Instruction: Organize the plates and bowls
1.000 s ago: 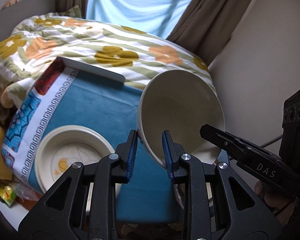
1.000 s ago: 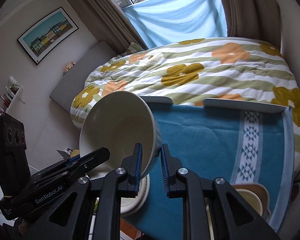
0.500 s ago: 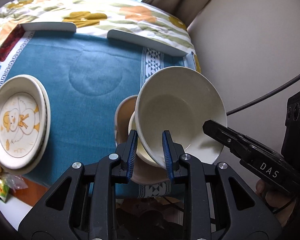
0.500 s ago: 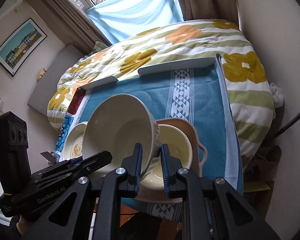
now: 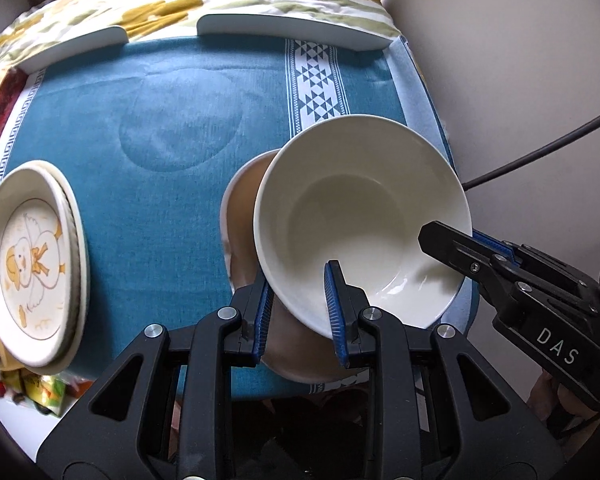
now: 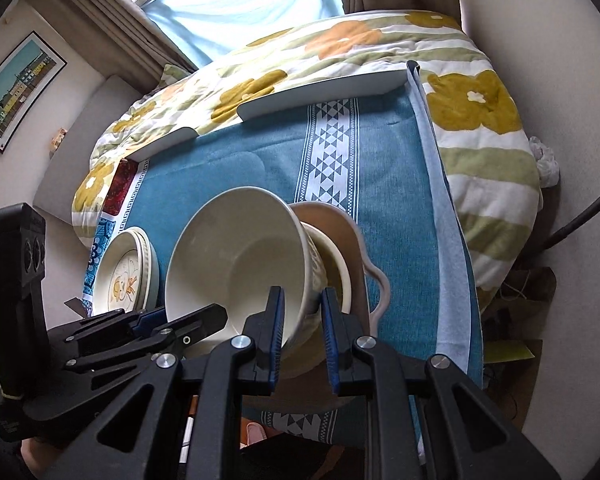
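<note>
A large cream bowl (image 5: 360,220) hangs tilted, held by its rim from two sides. My left gripper (image 5: 298,286) is shut on its near rim. My right gripper (image 6: 302,300) is shut on the opposite rim, one finger inside and one outside. The bowl (image 6: 236,264) sits low over a small yellow bowl (image 6: 334,270) that rests in a tan handled dish (image 6: 340,228). I cannot tell whether they touch. In the left wrist view only the tan dish (image 5: 240,216) shows beneath the bowl. A stack of duck-printed plates (image 5: 28,264) lies at the left.
A blue cloth (image 5: 160,120) with a white patterned band covers the table. White rails (image 5: 292,28) edge its far side, with a floral duvet (image 6: 340,52) behind. A wall and a black cable (image 5: 540,148) lie to the right. Snack wrappers (image 5: 40,392) sit at the near left.
Both grippers carried the cream bowl from over the duck plates rightward and down. It now hangs low over the tan dish and hides the yellow bowl in the left wrist view.
</note>
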Motion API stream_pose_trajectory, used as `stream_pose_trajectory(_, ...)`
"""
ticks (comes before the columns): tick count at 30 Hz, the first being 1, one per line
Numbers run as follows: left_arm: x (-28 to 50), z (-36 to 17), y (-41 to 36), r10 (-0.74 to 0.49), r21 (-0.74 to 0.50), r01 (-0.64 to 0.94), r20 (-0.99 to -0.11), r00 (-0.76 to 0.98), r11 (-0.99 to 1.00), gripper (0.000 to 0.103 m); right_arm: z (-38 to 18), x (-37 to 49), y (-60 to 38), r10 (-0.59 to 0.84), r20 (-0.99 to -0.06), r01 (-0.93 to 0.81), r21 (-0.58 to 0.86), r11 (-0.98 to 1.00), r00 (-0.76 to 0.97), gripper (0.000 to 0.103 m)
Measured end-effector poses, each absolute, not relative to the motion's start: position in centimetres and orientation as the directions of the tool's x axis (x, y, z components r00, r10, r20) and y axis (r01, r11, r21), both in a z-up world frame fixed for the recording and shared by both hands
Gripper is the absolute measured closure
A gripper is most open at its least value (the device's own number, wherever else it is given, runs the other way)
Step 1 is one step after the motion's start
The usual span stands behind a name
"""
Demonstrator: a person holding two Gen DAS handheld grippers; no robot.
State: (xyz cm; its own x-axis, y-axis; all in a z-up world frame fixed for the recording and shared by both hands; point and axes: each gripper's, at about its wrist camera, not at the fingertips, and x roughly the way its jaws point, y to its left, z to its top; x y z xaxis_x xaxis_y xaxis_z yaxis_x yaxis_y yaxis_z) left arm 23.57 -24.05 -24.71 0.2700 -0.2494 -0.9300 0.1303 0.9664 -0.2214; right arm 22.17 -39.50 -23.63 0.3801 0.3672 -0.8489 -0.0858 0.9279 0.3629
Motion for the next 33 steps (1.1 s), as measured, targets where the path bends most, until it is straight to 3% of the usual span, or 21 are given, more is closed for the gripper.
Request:
stream_pose_trajectory(19, 23.5, -24.9, -26.5, -0.107, -0.041, 0.221, -0.949, 0.298, 0.975, 0.080, -24.6, 21.7, -39.3, 0.307, -0.884, -0.089, 0.295, 0.951, 0.353, 0.086)
stream_pose_trajectory(33, 23.4, -24.8, -26.2, -0.099, -0.038, 0.210, -0.952, 0.291, 0.977, 0.080, -24.5, 21.4, -39.3, 0.311, -0.882, -0.094, 0.298, 0.950, 0.354, 0.086)
